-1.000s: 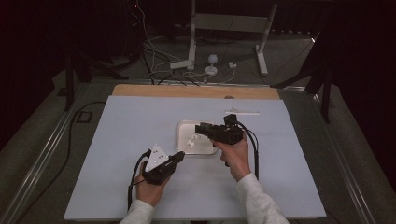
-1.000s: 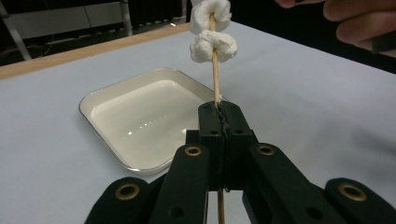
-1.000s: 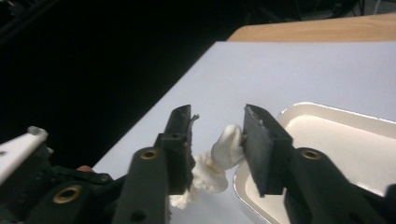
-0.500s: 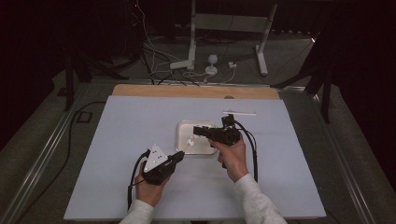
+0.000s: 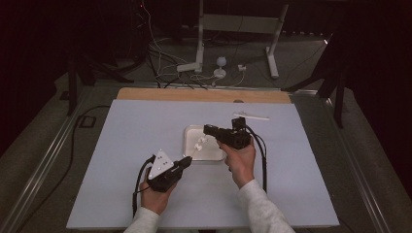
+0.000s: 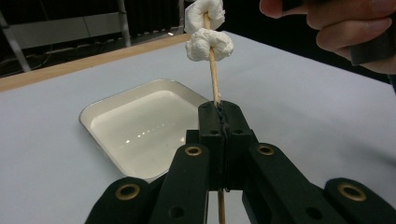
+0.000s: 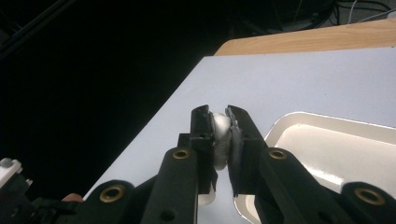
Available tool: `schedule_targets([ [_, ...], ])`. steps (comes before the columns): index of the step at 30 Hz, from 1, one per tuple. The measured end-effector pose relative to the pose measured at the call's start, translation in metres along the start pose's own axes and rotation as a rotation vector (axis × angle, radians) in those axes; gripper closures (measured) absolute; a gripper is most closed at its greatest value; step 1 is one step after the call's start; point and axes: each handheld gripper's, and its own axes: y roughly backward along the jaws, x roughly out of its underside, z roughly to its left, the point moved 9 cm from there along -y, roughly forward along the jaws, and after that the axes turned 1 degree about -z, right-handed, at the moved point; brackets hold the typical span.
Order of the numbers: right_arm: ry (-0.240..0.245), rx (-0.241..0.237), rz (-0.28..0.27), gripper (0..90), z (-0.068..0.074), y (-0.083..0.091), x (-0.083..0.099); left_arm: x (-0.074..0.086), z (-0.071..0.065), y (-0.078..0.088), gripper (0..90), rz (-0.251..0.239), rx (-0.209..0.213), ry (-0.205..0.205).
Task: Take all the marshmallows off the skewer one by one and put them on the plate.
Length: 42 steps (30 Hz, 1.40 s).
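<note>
Marshmallows going onto a skewer over the pale blue tabletop

Above the shallow white tray, left hand-held gripper clamps the thin wooden skewer; right hand-held gripper, jaws just closing, pinches a white marshmallow. Keep the skewer steady and push gently along it.

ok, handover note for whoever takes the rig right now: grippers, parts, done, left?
Left gripper: shut on the skewer, held up over the table.
Right gripper: jaws have just been closing and now pinch a marshmallow.
Two marshmallows sit on the skewer; in the high view the right gripper is at the top one.
Tray: mid-table, looks empty.
Done: two pieces threaded.
Left: cannot tell whether the pinched piece goes on or comes off; ease it along the skewer and keep the left grip firm.
</note>
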Motion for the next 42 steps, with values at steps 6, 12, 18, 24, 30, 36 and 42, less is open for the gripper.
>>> schedule_targets([
  [6,-0.038,0.105,-0.132,83.0,-0.023,0.017,-0.024,0.012,0.001,0.001,90.0,0.058,-0.023,-0.047],
  [12,-0.016,0.08,-0.073,80.3,-0.043,0.043,-0.041,0.011,0.014,0.002,90.0,0.009,-0.016,0.072],
  [18,0.035,0.088,0.026,78.4,-0.044,0.017,-0.021,0.012,0.014,0.002,90.0,0.019,-0.018,0.068],
  [24,0.005,0.09,0.057,67.5,-0.05,0.0,-0.014,0.019,0.014,-0.003,90.0,0.056,-0.018,0.07],
  [30,-0.006,0.087,0.082,52.1,-0.051,-0.01,-0.006,0.023,0.015,-0.01,90.0,0.076,-0.02,0.069],
  [36,-0.004,0.037,0.105,32.5,-0.042,-0.013,0.003,0.022,0.015,-0.009,90.0,0.069,-0.02,0.074],
  [42,0.024,-0.036,0.158,31.3,-0.021,-0.016,0.02,0.02,0.016,-0.008,90.0,0.055,-0.03,0.083],
])
